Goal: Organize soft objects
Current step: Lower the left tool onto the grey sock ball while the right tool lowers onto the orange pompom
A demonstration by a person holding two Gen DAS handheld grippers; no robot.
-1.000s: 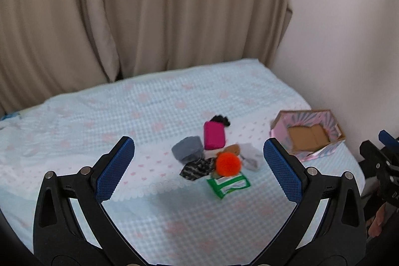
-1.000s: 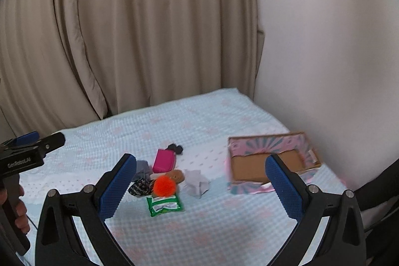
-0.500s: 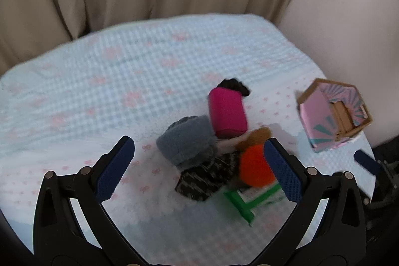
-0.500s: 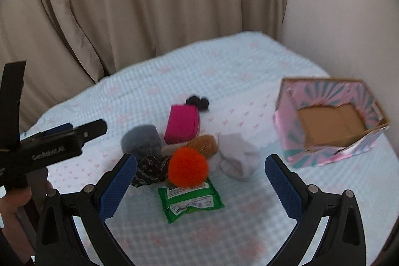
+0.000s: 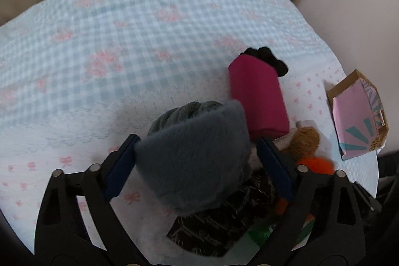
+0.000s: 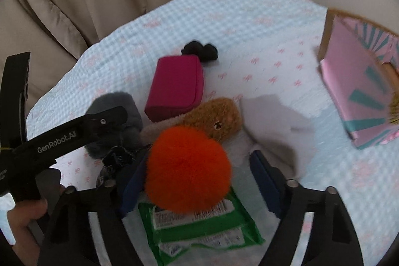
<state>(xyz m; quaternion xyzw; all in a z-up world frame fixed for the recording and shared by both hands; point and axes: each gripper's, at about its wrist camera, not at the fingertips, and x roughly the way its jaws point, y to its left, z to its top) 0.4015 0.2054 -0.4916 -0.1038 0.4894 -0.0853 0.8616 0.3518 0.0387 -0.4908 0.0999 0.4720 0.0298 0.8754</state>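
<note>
I can read "GenRobot.AI" along the left tool (image 6: 109, 138); the green packet's (image 6: 199, 228) label is too blurred

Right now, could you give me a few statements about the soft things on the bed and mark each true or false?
1. The orange pompom lies partly over the green packet. True.
2. The magenta pouch sits inside the pink box. False: it lies on the bedspread, apart from the box.
3. The grey fuzzy item sits between the left claw's fingers. True.
4. The right claw straddles the brown plush. False: it straddles the pompom.
</note>
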